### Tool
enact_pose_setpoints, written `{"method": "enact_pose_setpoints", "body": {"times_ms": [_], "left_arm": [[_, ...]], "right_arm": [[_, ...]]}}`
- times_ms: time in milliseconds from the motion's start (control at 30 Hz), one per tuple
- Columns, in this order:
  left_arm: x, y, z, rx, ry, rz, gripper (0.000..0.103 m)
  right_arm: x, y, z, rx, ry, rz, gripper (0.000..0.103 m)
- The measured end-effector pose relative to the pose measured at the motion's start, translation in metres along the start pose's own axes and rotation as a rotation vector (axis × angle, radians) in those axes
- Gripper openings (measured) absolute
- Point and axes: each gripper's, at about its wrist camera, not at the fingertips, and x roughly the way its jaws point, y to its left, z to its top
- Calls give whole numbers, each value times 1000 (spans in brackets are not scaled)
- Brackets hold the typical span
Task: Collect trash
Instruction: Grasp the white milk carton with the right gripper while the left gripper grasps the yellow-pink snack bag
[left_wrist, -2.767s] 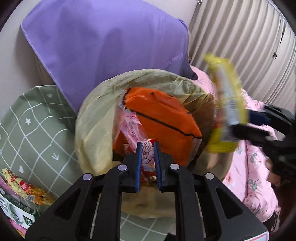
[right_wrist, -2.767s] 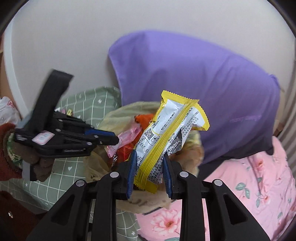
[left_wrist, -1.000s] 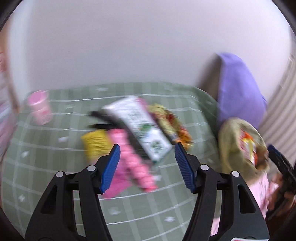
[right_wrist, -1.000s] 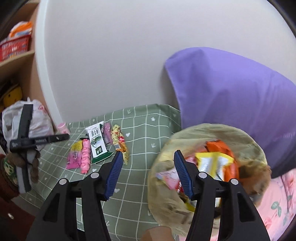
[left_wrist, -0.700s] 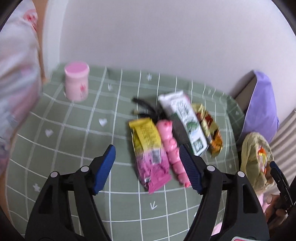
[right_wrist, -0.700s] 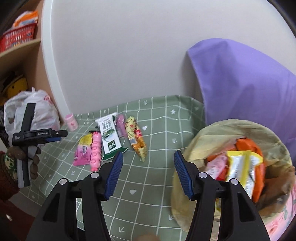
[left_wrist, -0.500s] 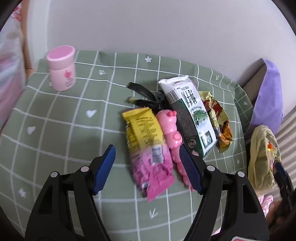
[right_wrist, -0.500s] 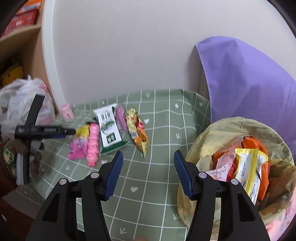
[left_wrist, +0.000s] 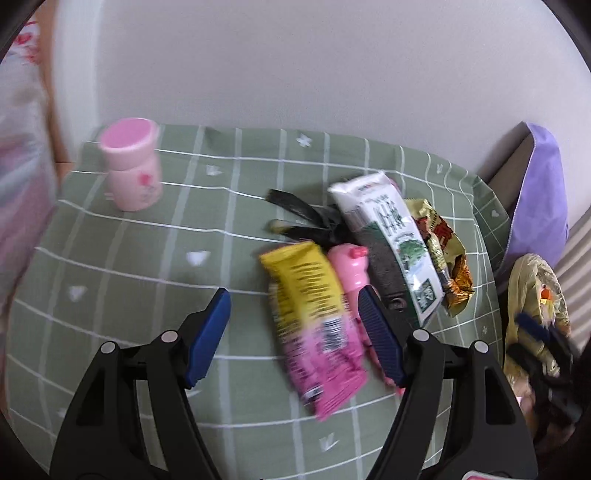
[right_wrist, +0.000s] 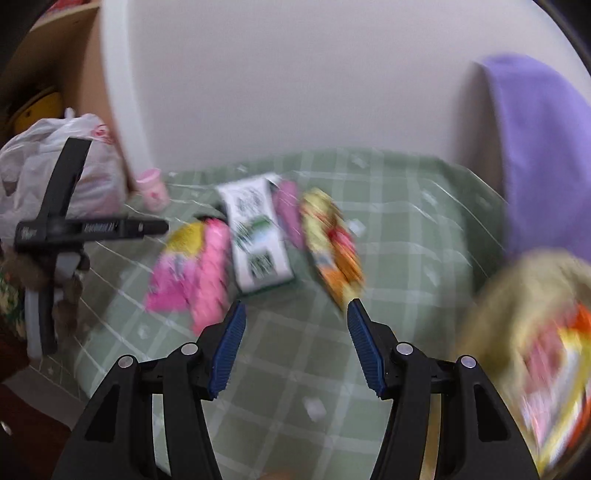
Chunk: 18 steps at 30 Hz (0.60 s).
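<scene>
Having let go of the wrappers they carried a few seconds ago, both grippers now face the pile that is left on the counter (left_wrist: 155, 258), its green checked cloth showing between the pieces. The left gripper (left_wrist: 293, 332) has its jaws spread wide with nothing pressed between them; the yellow-and-pink wrapper (left_wrist: 314, 321) lies under the gap, just beside the pink pig-shaped pack (left_wrist: 352, 273). The right gripper (right_wrist: 293, 345) is likewise open and empty, hanging over bare cloth short of the red-and-yellow wrapper (right_wrist: 332, 243), though that view is smeared by motion. The white-and-green carton (left_wrist: 391, 236) and a black scrap (left_wrist: 299, 218) also wait there. The trash bag (left_wrist: 532, 291) sits at the counter's right edge, already holding an orange packet and others. My judgement: two pieces are binned, and the next pickup is likely the yellow-and-pink wrapper. The pink jar (left_wrist: 131, 170) stands apart; whether it counts as trash I cannot tell.
</scene>
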Motion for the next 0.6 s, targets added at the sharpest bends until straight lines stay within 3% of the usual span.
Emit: {"method": "enact_pose_setpoints", "body": {"times_ms": [233, 467, 600], "left_arm": [[-21, 29, -6, 11, -28, 39, 68], [-21, 45, -8, 17, -28, 40, 68], [-16, 46, -14, 22, -2, 31, 68]], "right_arm": [[89, 23, 67, -87, 19, 106, 54], [151, 39, 88, -193, 158, 76, 54], [155, 44, 91, -205, 139, 70, 52]]}}
